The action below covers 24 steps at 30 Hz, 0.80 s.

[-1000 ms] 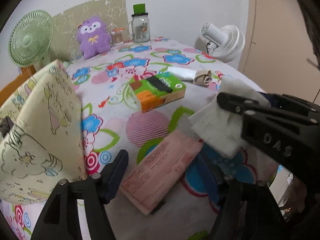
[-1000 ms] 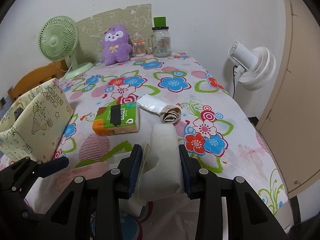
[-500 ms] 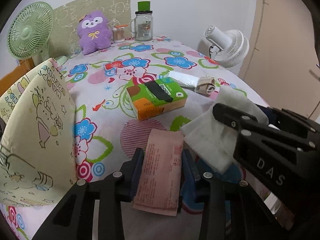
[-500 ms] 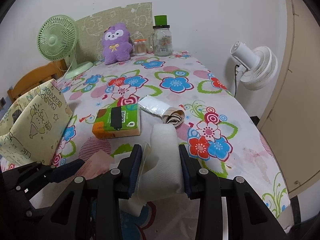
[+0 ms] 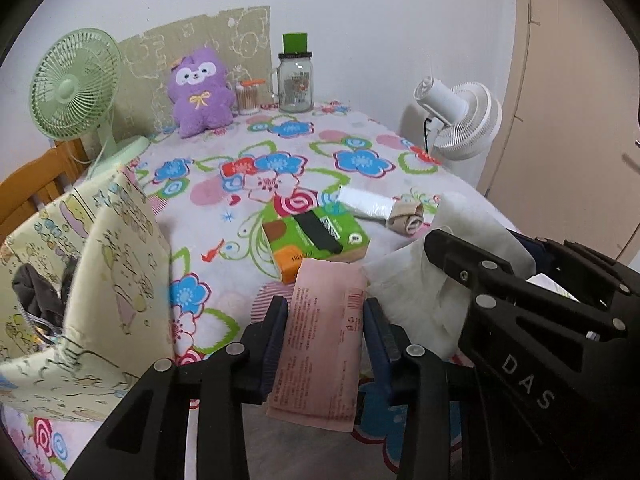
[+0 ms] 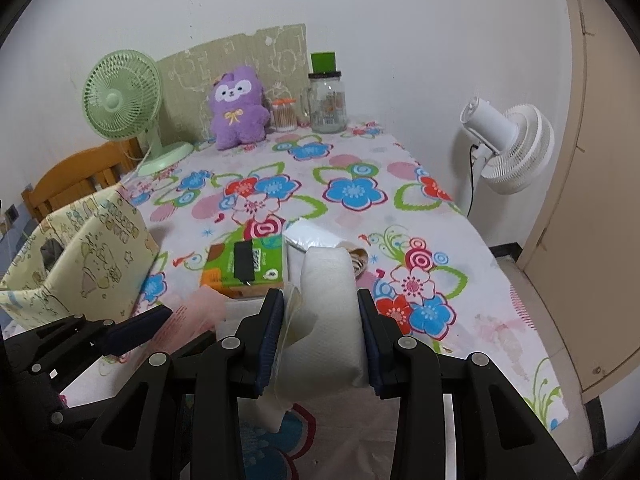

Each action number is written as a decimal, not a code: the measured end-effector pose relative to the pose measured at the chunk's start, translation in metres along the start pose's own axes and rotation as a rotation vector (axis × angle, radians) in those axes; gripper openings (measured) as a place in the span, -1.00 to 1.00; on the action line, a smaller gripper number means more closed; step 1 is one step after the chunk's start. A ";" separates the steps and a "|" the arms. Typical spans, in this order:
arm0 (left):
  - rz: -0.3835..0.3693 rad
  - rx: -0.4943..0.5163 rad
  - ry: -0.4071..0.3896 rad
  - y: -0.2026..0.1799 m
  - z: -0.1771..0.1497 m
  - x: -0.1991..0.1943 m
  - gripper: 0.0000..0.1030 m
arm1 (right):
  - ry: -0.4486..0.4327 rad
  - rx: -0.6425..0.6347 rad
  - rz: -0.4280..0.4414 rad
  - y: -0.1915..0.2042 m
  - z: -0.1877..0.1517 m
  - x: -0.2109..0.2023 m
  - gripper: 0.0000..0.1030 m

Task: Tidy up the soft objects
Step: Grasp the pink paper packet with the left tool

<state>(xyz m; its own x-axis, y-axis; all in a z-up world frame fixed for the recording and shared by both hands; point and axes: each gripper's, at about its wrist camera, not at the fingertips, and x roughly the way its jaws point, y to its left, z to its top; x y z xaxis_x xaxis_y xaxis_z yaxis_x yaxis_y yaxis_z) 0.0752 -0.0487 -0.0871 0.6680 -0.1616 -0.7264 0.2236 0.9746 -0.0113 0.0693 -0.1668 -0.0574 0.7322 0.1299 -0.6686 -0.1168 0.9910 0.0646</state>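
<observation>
My left gripper [image 5: 325, 312] is shut on a flat pink packet [image 5: 320, 344] and holds it above the flowered tablecloth [image 5: 280, 160]. My right gripper [image 6: 320, 308] is shut on a white folded paper towel pack [image 6: 326, 312], lifted off the table; it also shows in the left wrist view [image 5: 432, 280]. A green and orange tissue box [image 5: 316, 236] lies in the middle of the table, with a clear plastic packet [image 5: 366, 202] and a beige roll [image 5: 408, 216] beyond it. A yellow patterned fabric bin [image 5: 80, 280] stands at the left with dark cloth inside.
A purple plush toy [image 5: 200, 92], a glass jar with a green lid [image 5: 296, 80] and a cotton-swab pot [image 5: 248, 98] stand at the far edge. A green fan [image 5: 76, 88] is far left, a white fan [image 5: 460, 120] off the right edge, a wooden chair [image 6: 80, 176] at left.
My left gripper swung over the pink packet, closed on it and lifted it off the table. My right gripper kept its hold on the paper towel pack and rose slightly.
</observation>
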 end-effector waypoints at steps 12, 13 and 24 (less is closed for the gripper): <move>0.046 -0.003 -0.053 -0.004 0.010 -0.031 -0.24 | -0.063 -0.024 0.019 0.011 0.015 -0.033 -0.23; 0.048 -0.006 -0.060 -0.004 0.011 -0.034 -0.24 | -0.069 -0.026 0.020 0.012 0.017 -0.036 -0.23; 0.062 -0.009 -0.117 -0.003 0.025 -0.066 -0.24 | -0.122 -0.041 0.028 0.020 0.035 -0.067 -0.23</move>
<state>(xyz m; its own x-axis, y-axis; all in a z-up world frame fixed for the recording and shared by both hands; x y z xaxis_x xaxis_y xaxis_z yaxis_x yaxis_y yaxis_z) 0.0479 -0.0445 -0.0216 0.7588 -0.1179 -0.6406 0.1733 0.9846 0.0241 0.0410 -0.1544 0.0145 0.8040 0.1632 -0.5719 -0.1644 0.9851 0.0500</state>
